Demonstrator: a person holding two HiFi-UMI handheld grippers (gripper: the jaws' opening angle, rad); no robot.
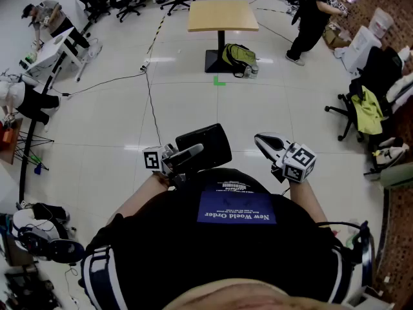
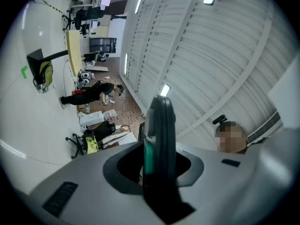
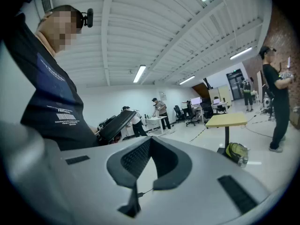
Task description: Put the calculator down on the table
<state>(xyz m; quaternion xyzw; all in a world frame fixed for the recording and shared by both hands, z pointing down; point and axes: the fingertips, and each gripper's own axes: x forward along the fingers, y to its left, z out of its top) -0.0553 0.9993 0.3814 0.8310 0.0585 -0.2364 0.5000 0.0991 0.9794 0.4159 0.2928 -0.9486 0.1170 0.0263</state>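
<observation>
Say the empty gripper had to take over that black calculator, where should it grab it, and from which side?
Probably its free right edge, coming in from the right. The calculator is a thin flat slab, held tilted at its left end by the left gripper, so the right end sticks out bare. The right gripper would open, then pinch across the two flat faces.

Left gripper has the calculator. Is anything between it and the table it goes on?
Nothing visible blocks the way. Between the calculator, held by the left gripper, and the table lies open floor, crossed by a cable and a green tape mark. A backpack sits by the table's foot.
</observation>
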